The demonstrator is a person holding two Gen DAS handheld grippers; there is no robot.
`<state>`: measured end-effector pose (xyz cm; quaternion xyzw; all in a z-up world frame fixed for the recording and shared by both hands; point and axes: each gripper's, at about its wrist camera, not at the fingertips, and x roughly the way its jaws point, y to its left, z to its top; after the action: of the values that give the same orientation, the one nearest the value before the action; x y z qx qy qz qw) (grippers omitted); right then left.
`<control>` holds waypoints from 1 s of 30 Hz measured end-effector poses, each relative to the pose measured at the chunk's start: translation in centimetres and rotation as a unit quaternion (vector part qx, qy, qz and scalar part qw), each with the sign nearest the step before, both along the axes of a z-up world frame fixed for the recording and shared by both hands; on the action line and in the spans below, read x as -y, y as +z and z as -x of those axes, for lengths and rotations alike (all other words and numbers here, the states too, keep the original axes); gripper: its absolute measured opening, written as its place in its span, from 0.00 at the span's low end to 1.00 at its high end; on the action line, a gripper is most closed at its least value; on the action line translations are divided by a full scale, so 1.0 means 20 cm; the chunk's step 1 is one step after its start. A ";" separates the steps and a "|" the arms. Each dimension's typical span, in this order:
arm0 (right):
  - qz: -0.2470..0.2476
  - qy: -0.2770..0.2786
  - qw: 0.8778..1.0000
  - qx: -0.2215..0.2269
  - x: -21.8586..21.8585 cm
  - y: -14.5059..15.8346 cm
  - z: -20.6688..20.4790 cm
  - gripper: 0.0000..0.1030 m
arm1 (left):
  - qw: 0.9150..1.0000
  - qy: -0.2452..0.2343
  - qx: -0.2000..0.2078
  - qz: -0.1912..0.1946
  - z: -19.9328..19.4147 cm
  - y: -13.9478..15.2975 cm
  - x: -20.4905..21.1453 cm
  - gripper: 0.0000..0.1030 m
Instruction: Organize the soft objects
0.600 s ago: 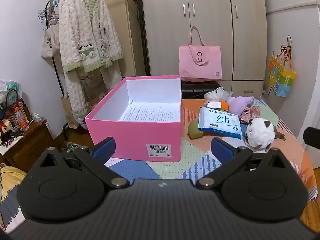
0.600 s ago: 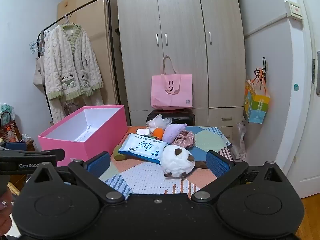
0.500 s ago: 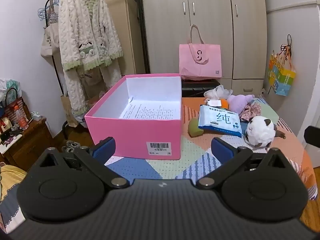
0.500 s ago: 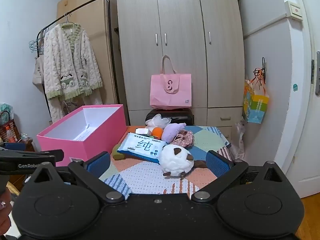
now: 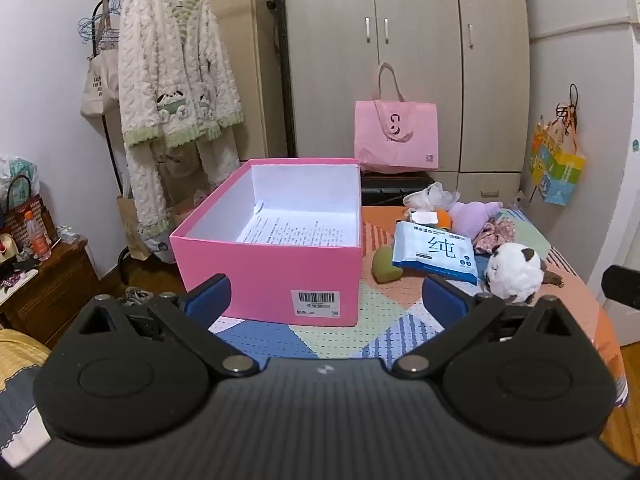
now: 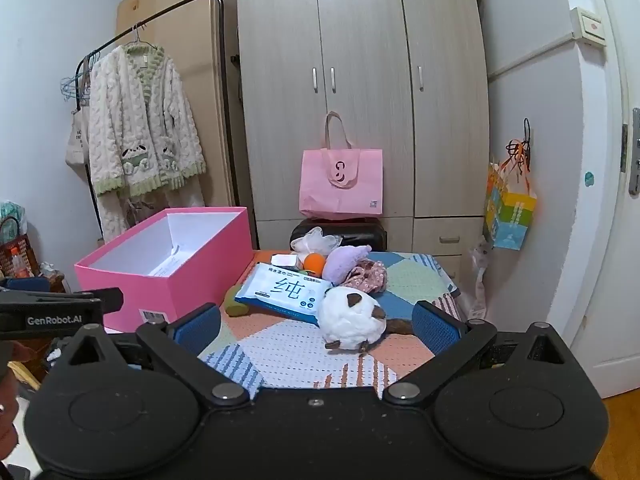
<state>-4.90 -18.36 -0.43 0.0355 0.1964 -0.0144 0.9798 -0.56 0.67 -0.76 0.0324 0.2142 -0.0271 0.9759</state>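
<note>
An open pink box (image 5: 276, 268) (image 6: 176, 276) with a printed sheet inside stands on the left of a patchwork-covered table (image 5: 360, 324). To its right lies a heap of soft things: a white and brown plush toy (image 5: 514, 272) (image 6: 352, 318), a blue-and-white wipes pack (image 5: 434, 250) (image 6: 286, 290), a green plush (image 5: 384, 266), a purple plush (image 5: 472, 216) (image 6: 346, 260), an orange ball (image 6: 314, 262) and floral cloth (image 6: 368, 276). My left gripper (image 5: 326, 300) hangs open in front of the box. My right gripper (image 6: 316, 328) hangs open just short of the white plush. Both hold nothing.
A wardrobe (image 6: 360, 92) stands behind the table with a pink tote bag (image 5: 396, 136) on a black case. A clothes rack with a fluffy robe (image 5: 172, 92) is at the left, above a cluttered wooden cabinet (image 5: 44, 280). A colourful bag (image 6: 510, 216) hangs on the right wall.
Both views have drifted slightly; the box and the soft things sit a little lower in the left wrist view. Both grippers stay open and nothing on the table has moved.
</note>
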 end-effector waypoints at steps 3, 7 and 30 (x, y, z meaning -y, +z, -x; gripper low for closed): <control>0.000 -0.001 1.000 -0.001 0.00 0.00 0.01 1.00 | 1.000 -0.004 0.004 -0.001 0.01 0.02 0.00 1.00; 0.000 -0.003 1.000 -0.001 0.02 -0.01 0.01 1.00 | 1.000 -0.007 0.023 0.002 0.04 0.01 0.01 1.00; 0.001 0.021 1.000 0.008 -0.04 -0.10 0.07 1.00 | 0.999 -0.021 0.029 0.001 0.03 -0.10 -0.01 1.00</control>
<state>-6.29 -17.54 -2.50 0.0308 0.1895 0.0061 0.9814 -1.09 0.91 -2.71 0.0365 0.1849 -0.0469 0.9810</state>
